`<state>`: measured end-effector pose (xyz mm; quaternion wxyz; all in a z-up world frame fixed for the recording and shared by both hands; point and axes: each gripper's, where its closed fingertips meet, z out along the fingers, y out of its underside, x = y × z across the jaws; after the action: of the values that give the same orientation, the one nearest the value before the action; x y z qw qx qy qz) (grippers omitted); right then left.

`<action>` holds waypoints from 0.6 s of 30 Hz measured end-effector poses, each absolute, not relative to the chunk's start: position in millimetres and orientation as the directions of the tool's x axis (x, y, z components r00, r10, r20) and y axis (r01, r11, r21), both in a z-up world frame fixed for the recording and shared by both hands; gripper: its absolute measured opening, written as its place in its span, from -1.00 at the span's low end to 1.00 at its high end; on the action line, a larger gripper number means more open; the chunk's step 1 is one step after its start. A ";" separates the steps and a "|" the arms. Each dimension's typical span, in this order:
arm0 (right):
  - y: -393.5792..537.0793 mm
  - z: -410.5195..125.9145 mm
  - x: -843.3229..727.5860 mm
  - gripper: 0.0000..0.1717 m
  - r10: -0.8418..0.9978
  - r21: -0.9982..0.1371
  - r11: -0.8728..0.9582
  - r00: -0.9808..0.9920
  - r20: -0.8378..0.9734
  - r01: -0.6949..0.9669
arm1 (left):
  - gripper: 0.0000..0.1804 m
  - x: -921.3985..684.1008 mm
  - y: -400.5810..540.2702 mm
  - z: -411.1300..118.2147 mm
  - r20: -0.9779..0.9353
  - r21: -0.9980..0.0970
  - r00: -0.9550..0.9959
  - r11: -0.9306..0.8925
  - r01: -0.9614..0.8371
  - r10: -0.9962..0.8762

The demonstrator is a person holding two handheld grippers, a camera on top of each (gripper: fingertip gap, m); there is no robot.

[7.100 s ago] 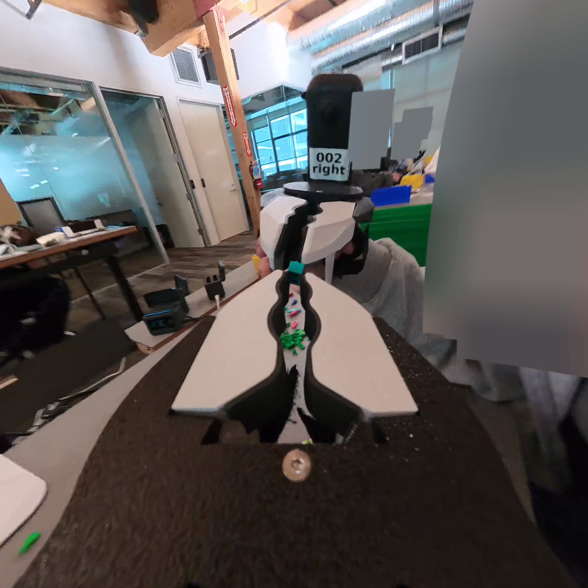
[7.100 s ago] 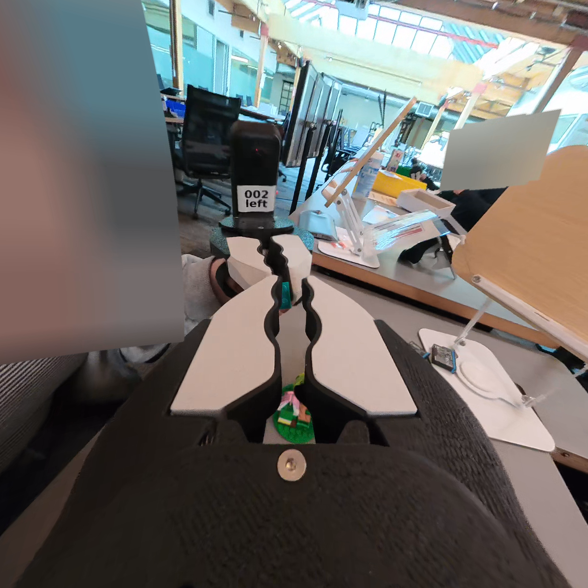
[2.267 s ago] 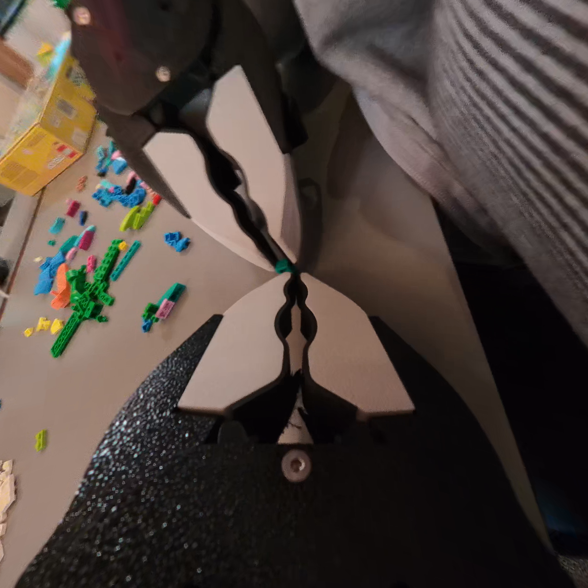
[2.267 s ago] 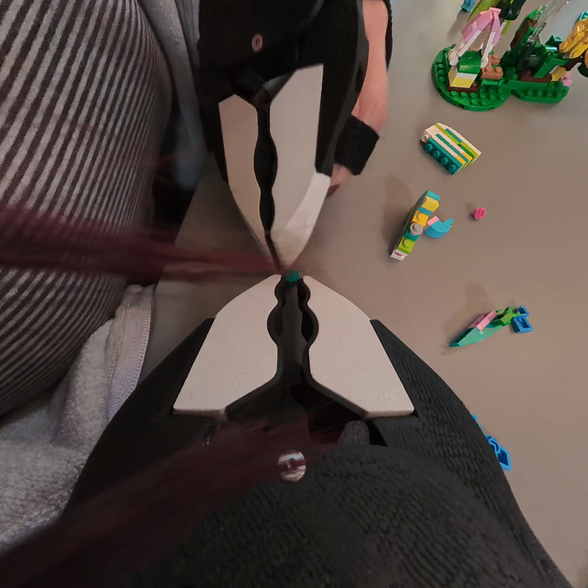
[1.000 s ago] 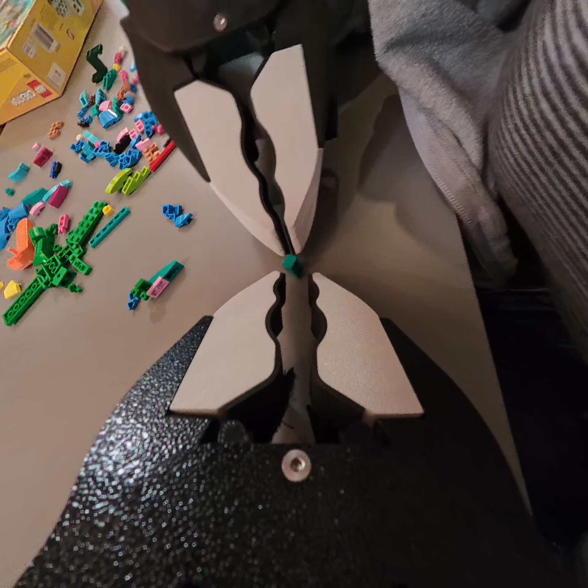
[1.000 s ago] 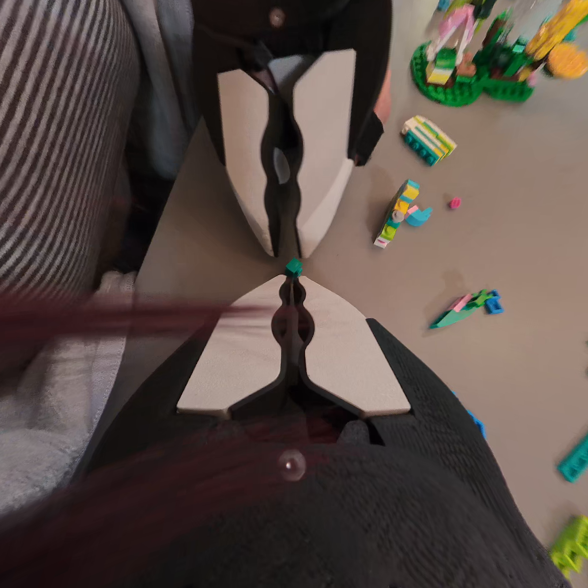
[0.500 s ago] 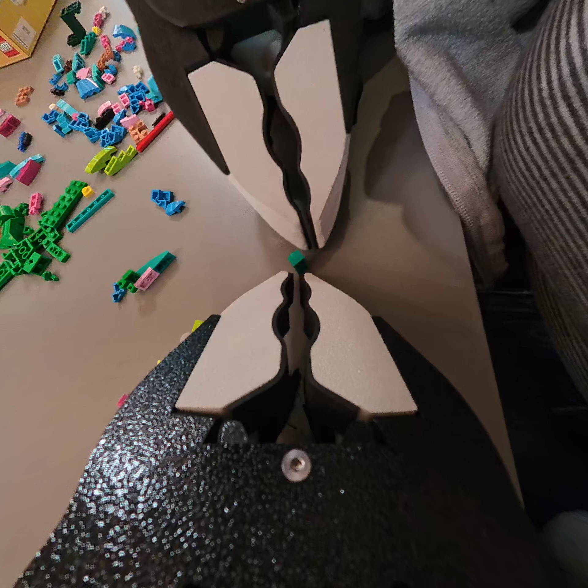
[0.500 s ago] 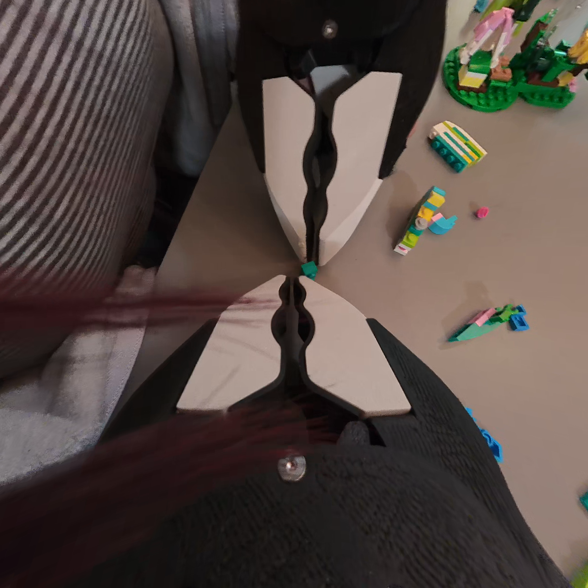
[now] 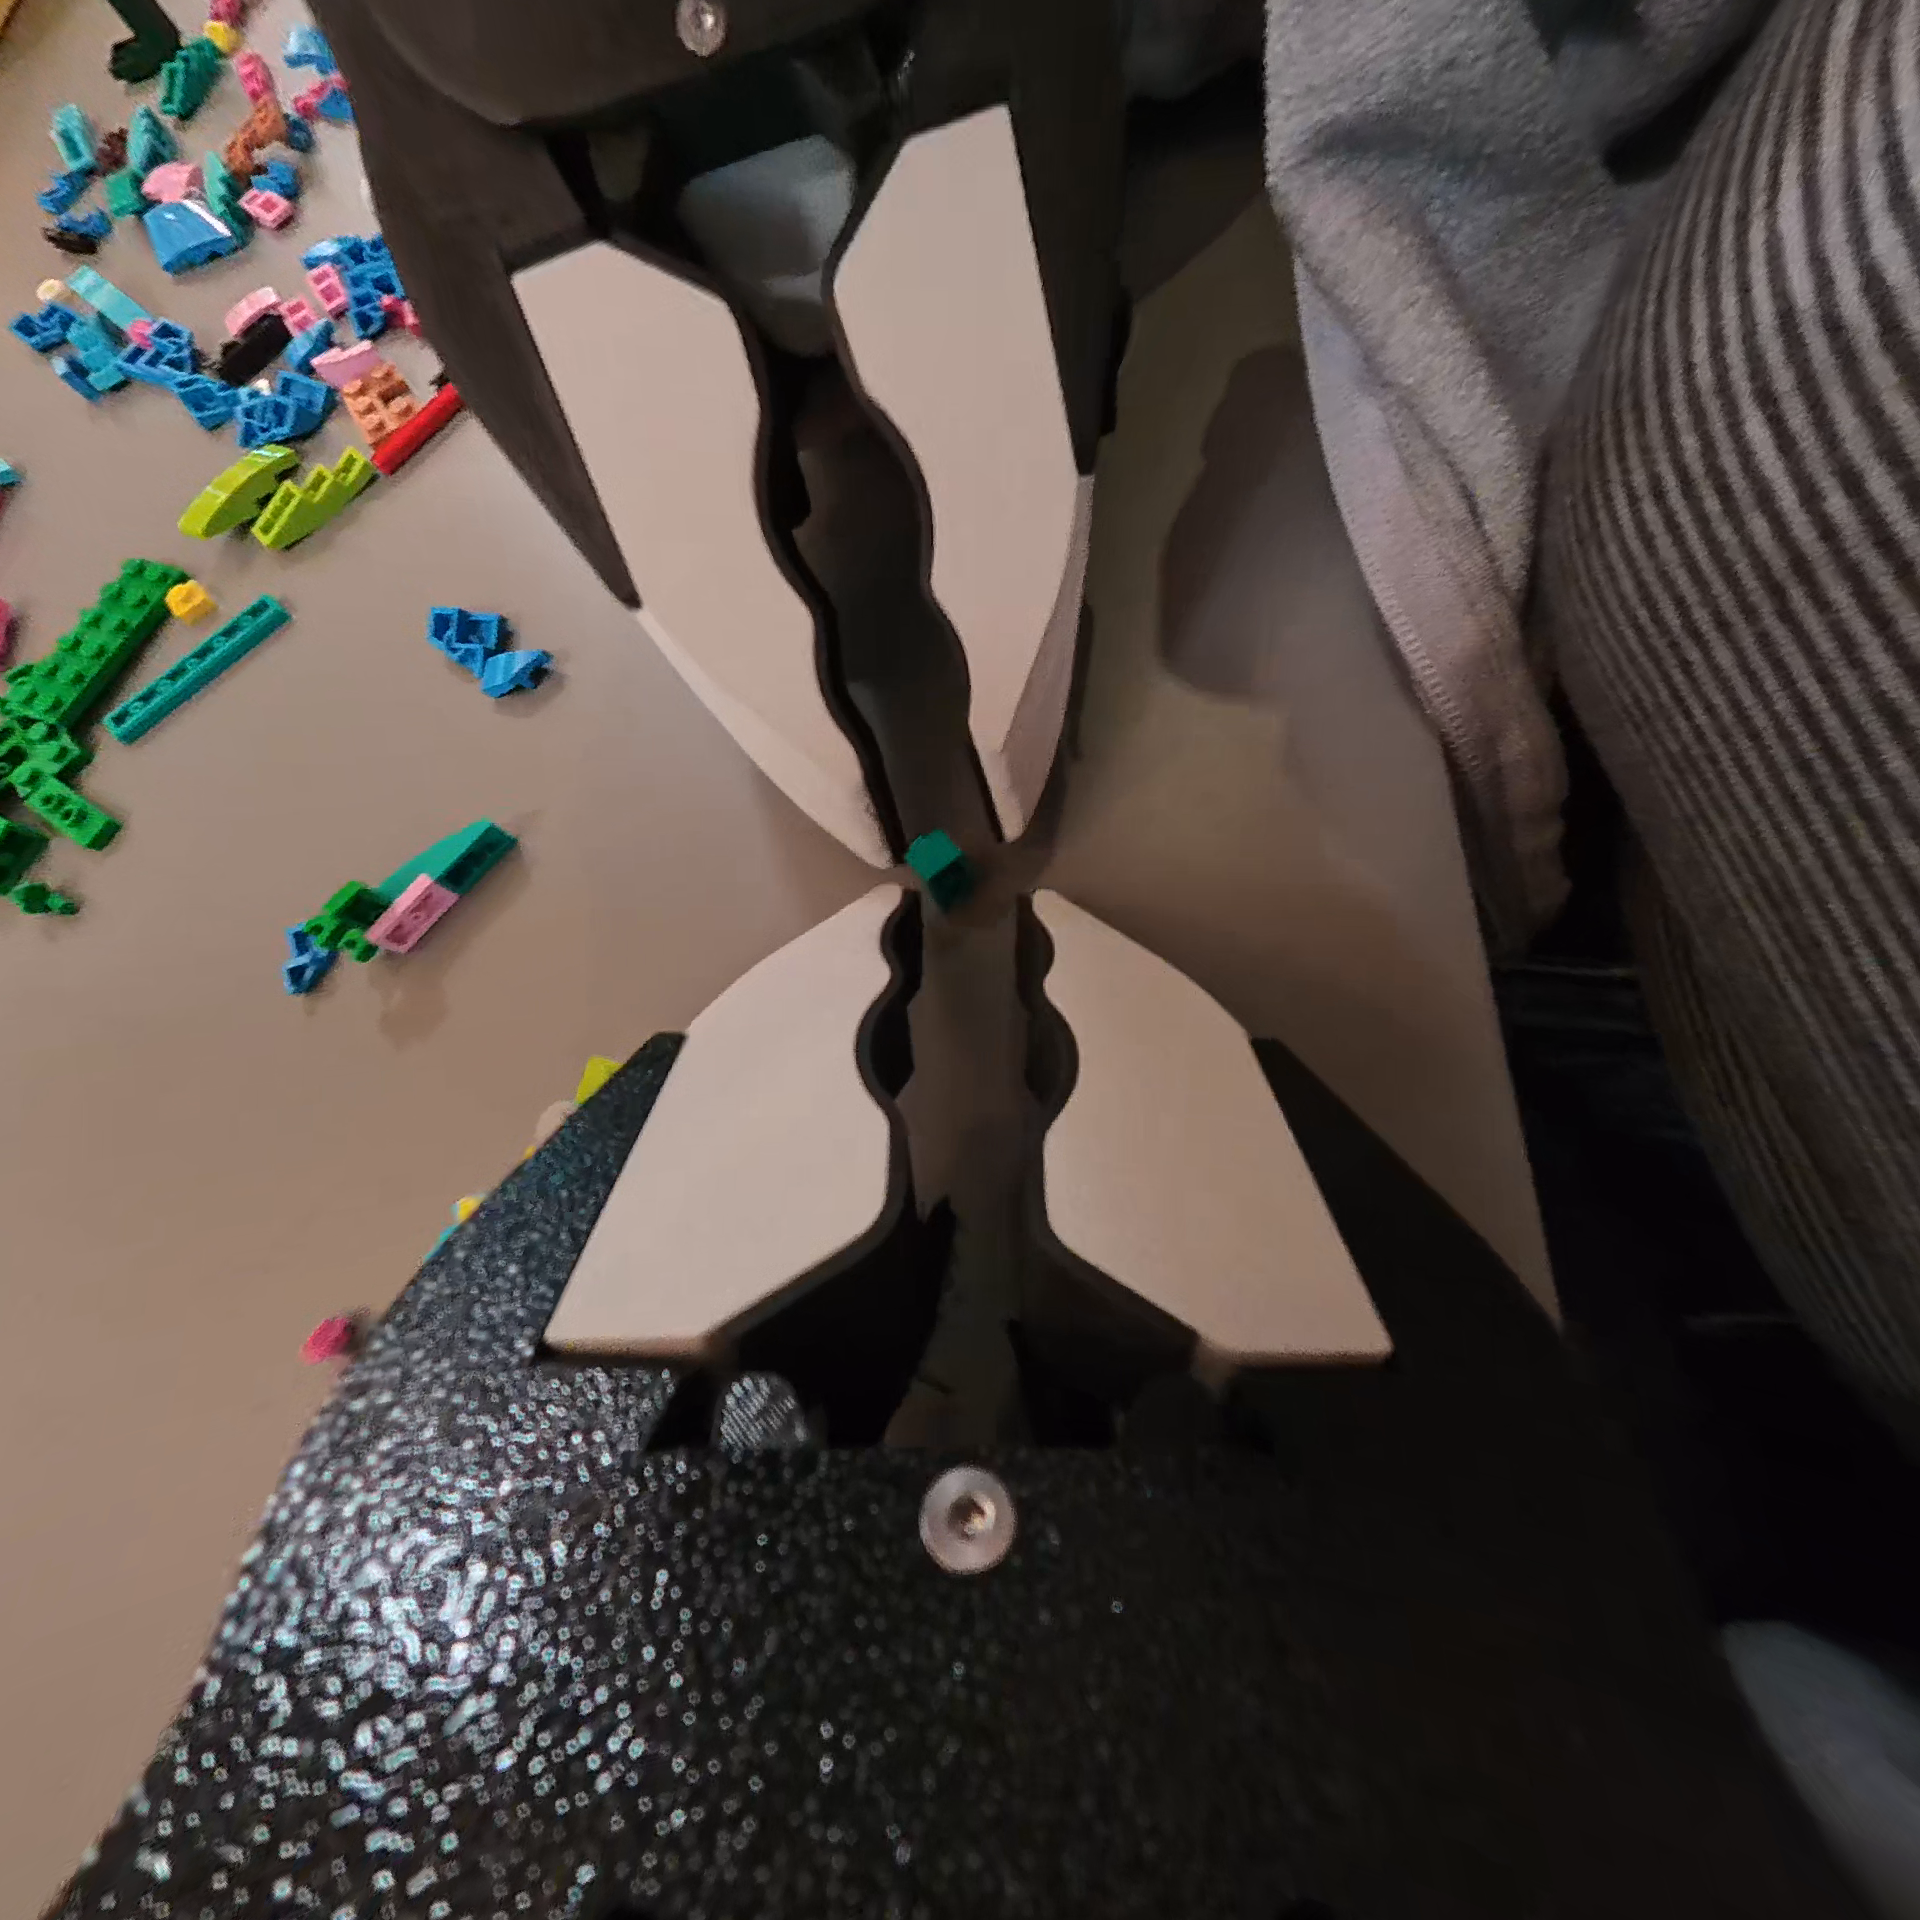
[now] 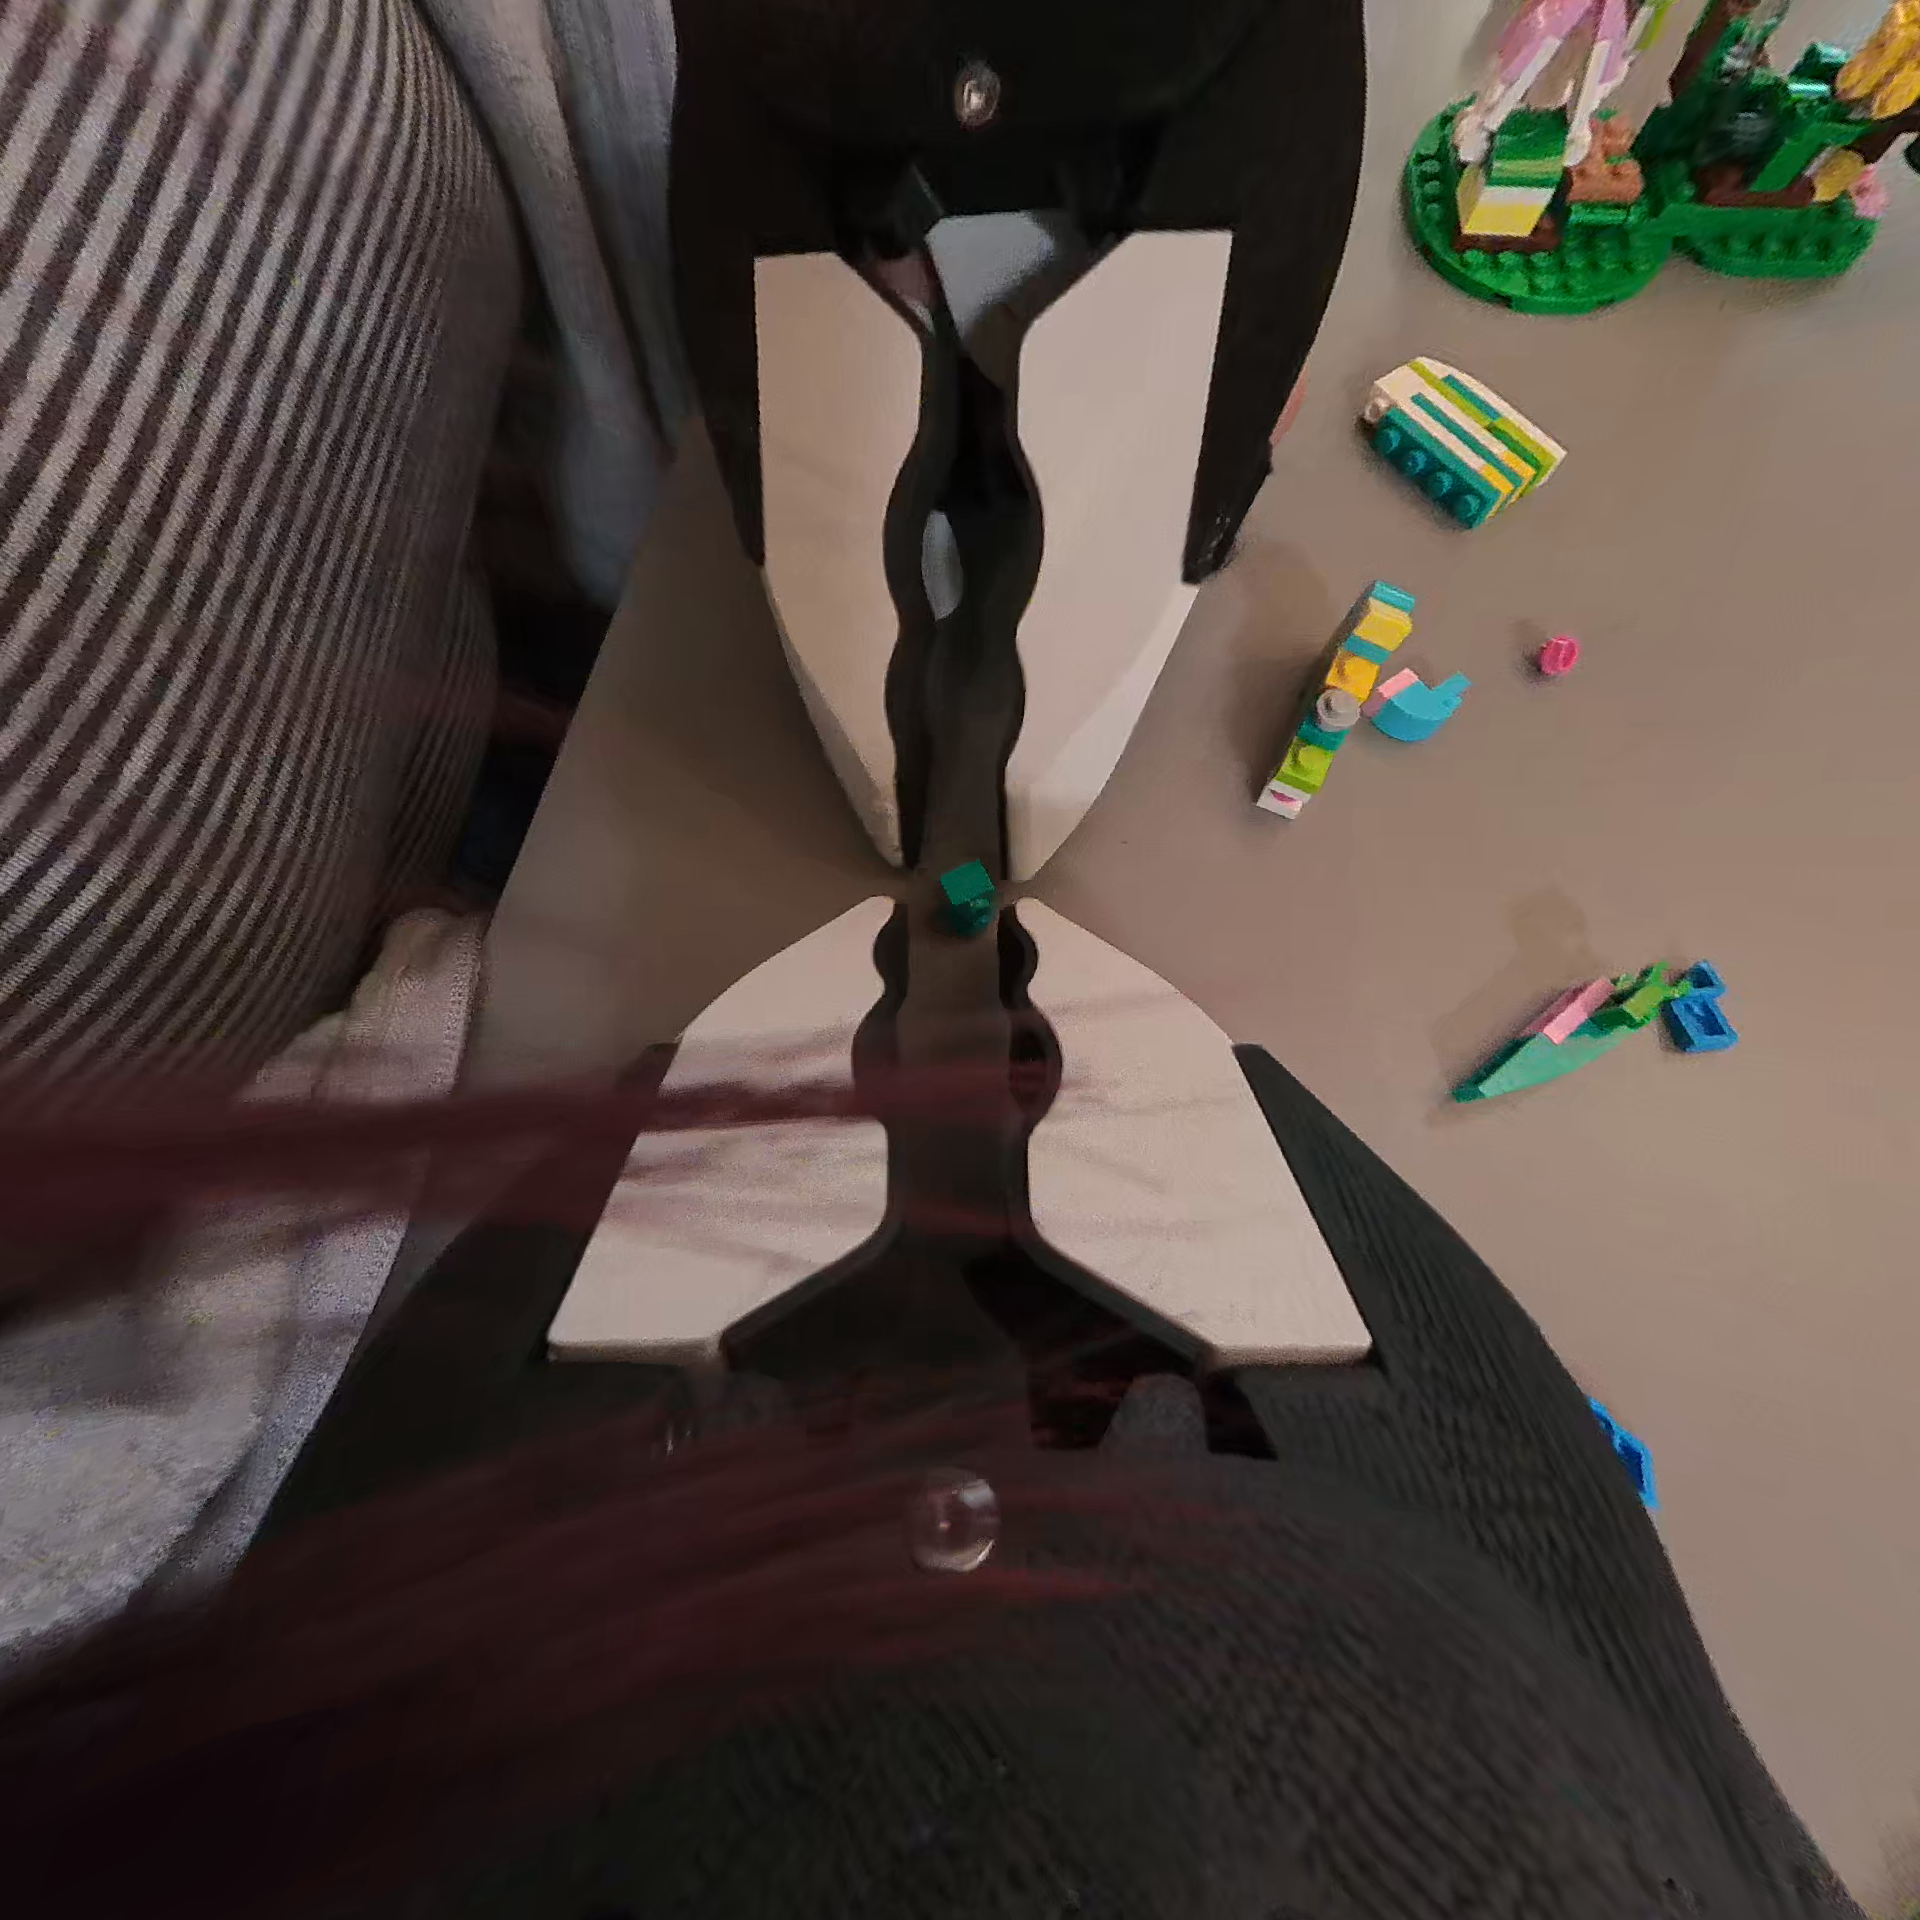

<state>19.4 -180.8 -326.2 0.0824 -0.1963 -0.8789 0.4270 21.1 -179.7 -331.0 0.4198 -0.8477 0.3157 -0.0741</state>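
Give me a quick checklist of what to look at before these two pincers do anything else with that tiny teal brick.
1. Left gripper fingers apart: ok.
2. Right gripper fingers apart: ok.
3. Teal brick pinched by either gripper: not ok; it sits between the four tips, and neither pair presses on it.
4. Teal brick resting on the table: cannot tell.
5. Green-and-pink piece apart from the tips: ok.

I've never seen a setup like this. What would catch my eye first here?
Two white-fingered grippers meet tip to tip over a tan table, the left gripper pointing up from the bottom of its own view and the right gripper coming down from above. Both are open, and a tiny teal brick sits between their tips. Bright toy bricks lie scattered at the left.
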 end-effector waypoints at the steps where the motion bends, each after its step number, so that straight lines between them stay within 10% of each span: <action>1: -181.7 -327.1 20.2 -0.83 0.409 -0.779 0.566 -0.912 -0.017 0.268 | -0.80 23.6 -180.1 -331.3 -0.131 -0.758 0.787 -0.451 -0.472 -0.603; 18: -183.1 -324.4 24.4 -0.89 0.388 -0.783 0.577 -0.921 0.011 0.234 | -0.91 25.5 -179.2 -329.4 -0.120 -0.765 0.799 -0.459 -0.453 -0.589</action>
<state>24.4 -183.1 -324.4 0.0910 -0.1761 -0.8832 0.4251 25.5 -179.2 -329.4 0.4204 -0.8501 0.3065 -0.0811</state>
